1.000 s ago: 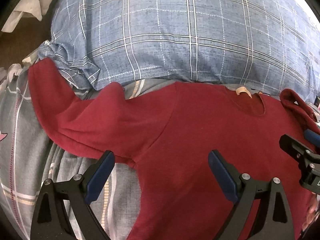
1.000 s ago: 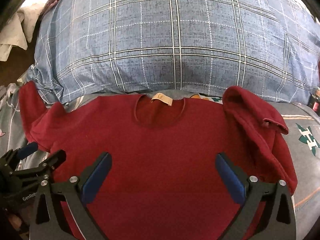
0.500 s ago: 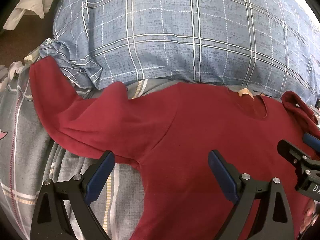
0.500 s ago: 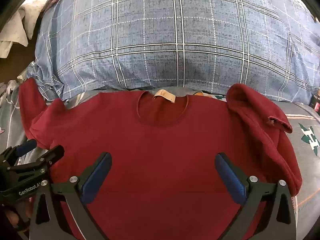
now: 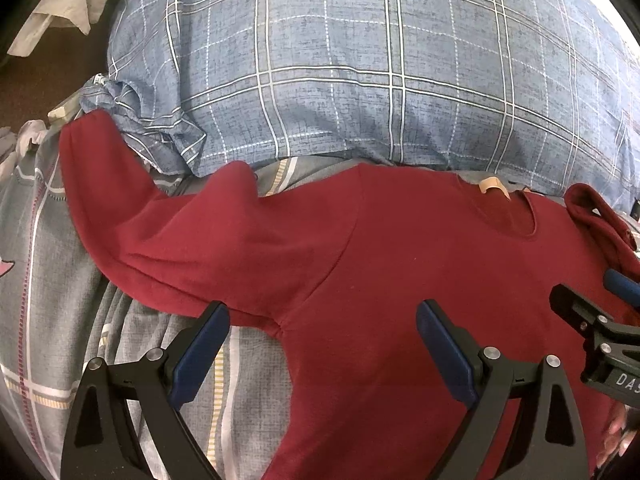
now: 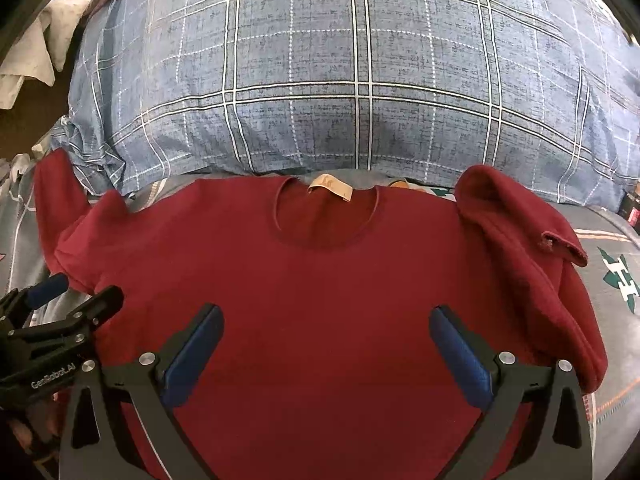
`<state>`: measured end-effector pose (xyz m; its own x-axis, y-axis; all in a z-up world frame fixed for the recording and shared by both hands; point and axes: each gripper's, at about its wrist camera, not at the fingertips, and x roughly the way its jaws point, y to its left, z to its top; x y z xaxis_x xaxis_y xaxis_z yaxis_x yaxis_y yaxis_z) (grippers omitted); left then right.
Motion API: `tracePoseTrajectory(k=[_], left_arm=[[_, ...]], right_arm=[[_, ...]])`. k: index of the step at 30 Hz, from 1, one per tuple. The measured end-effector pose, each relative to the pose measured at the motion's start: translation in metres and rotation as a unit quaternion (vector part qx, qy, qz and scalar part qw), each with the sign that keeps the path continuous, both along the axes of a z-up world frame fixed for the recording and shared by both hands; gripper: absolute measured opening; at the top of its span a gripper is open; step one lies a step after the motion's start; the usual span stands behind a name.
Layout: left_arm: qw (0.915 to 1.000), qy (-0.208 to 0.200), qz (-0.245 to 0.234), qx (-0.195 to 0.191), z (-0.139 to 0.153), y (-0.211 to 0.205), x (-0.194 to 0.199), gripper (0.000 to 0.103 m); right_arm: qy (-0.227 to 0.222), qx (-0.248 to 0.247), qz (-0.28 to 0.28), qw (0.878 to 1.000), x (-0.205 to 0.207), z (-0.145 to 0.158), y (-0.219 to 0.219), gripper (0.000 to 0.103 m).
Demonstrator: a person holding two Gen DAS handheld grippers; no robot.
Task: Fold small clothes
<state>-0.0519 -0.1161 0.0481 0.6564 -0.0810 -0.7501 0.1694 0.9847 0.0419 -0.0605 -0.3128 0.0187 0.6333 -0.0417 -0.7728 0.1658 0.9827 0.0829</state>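
Note:
A dark red long-sleeved top [image 6: 320, 288] lies face up on the grey bedsheet, its collar with a tan label [image 6: 330, 187] toward the pillow. Its left sleeve [image 5: 132, 216] stretches out to the left. Its right sleeve [image 6: 520, 240] is folded back over the body. My left gripper [image 5: 322, 344] is open and empty, hovering over the left armpit area. My right gripper [image 6: 326, 344] is open and empty over the chest. Each gripper shows in the other's view, the right one [image 5: 592, 312] and the left one [image 6: 68, 304].
A large blue plaid pillow [image 6: 360, 80] lies right behind the top. The grey patterned bedsheet [image 5: 60, 300] spreads left and right [image 6: 616, 280]. White cloth [image 5: 60, 4] and dark floor lie at far left.
Both grippers have drawn back and up slightly, so the top sits a little lower in each view. The top has not moved. Both stay open.

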Motion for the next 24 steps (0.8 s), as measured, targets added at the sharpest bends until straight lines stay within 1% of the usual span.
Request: tracePoseTrajectory(k=[10,14,16,18,21,24], left_arm=[[1.0,0.0,0.006,-0.007,0.001,0.003,0.002,0.094],[0.9999,0.001,0.008,-0.013,0.006,0.01,0.002,0.094],[0.9997,-0.006,0.017,-0.017,0.011,0.018,0.001,0.094],[0.9993,-0.008,0.028,-0.024,0.013,0.027,0.002,0.094],[0.9986,-0.002,0.045,-0.027,0.013,0.035,0.006,0.094],[0.9976,0.001,0.057,-0.04,0.015,0.04,0.008,0.094]], right_arm=[[0.006,-0.006,0.001,1.0,0.0,-0.001,0.0,0.103],[0.009,-0.005,0.006,1.0,0.002,-0.002,0.003,0.102],[0.011,0.001,0.015,1.0,0.005,0.0,0.007,0.102],[0.009,-0.004,0.028,1.0,0.009,0.004,0.014,0.102],[0.001,-0.017,0.036,0.999,0.011,0.007,0.025,0.102],[0.006,-0.012,0.038,0.999,0.012,0.002,0.03,0.102]])
